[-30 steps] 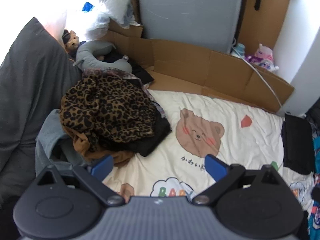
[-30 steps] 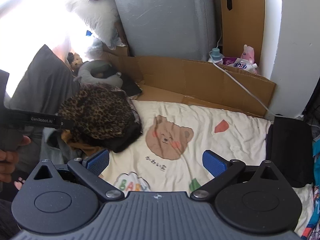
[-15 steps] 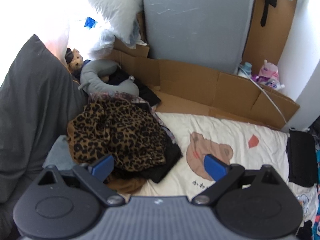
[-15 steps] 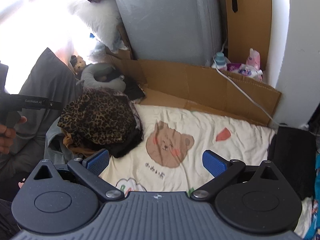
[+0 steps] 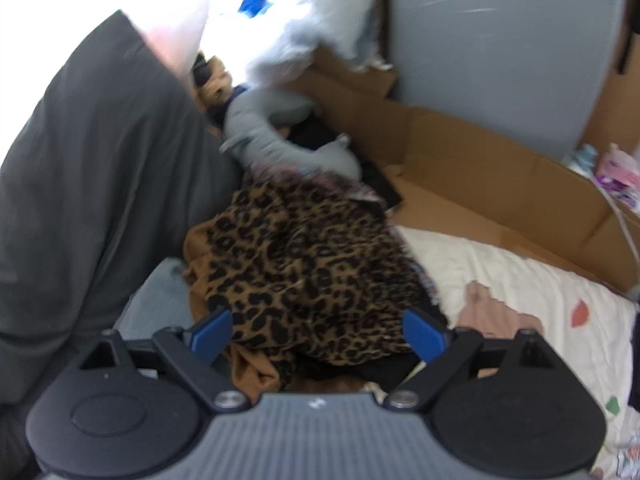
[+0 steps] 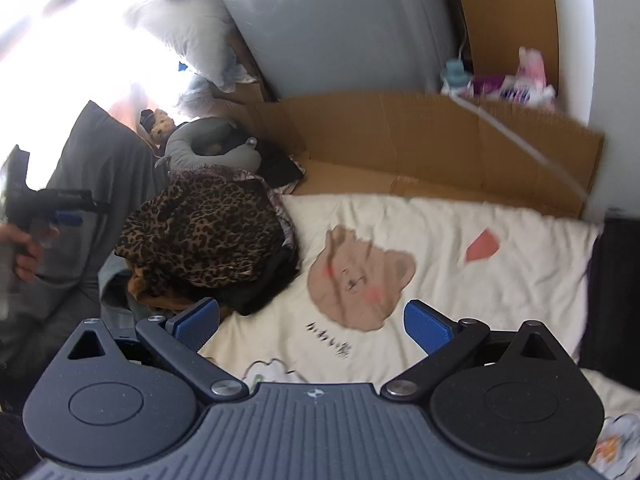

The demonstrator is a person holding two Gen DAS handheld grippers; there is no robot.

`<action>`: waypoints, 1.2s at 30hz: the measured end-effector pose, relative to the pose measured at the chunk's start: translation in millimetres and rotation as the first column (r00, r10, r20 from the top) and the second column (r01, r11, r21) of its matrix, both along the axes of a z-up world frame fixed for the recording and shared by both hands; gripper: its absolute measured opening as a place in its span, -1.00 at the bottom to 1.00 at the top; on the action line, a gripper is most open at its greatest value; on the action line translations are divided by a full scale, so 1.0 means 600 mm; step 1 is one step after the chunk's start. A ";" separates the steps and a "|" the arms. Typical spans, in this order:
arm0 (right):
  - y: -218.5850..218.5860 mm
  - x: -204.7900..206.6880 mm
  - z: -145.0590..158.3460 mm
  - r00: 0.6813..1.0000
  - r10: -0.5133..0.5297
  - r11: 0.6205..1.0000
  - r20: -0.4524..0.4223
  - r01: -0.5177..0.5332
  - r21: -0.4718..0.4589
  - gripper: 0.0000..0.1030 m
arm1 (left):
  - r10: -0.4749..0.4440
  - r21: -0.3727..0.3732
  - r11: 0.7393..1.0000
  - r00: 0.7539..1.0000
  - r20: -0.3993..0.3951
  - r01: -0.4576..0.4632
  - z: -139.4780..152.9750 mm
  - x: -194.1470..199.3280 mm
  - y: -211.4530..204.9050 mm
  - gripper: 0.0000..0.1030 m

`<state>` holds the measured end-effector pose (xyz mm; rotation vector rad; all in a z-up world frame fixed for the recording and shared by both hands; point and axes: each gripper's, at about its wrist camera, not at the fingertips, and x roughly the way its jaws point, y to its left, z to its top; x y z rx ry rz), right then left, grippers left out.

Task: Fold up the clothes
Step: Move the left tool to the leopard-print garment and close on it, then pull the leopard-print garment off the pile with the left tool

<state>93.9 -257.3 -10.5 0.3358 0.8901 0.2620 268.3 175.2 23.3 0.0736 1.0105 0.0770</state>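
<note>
The left gripper (image 5: 318,334) is seen at lower centre of the left wrist view, its blue pads (image 5: 211,334) spread wide, having just been drawn slightly inward; the leopard-print garment (image 5: 308,268) appears between them, though contact cannot be told through the blur. The garment crowns a heap of clothes (image 6: 208,240) — black and tan fabric underneath — whose long axis runs from lower left to upper right in that view. The heap is placed at the left edge of the cream bear-print blanket (image 6: 440,260), against a grey pillow (image 5: 92,184). The right gripper (image 6: 312,322) is held unclenched over the blanket with nothing between its pads. In the right wrist view a hand (image 6: 24,252) is seen at left — carrying the left gripper. Cardboard (image 6: 420,136) borders the blanket above.
</note>
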 end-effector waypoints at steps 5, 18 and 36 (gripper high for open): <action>0.025 0.019 -0.023 0.999 0.029 0.999 -0.022 -0.030 -0.036 0.95 | 0.077 -0.001 0.997 0.996 -0.037 -0.077 -0.059 0.037 0.038 0.82; 0.059 0.105 -0.057 0.997 -0.059 0.997 -0.047 0.057 -0.054 0.95 | 0.233 0.079 0.972 0.950 -0.207 -0.222 -0.191 0.113 0.128 0.77; 0.080 0.112 -0.070 0.996 0.004 1.000 -0.090 -0.005 -0.013 0.81 | 0.196 -0.065 0.976 0.964 -0.178 -0.210 -0.170 0.069 0.137 -0.96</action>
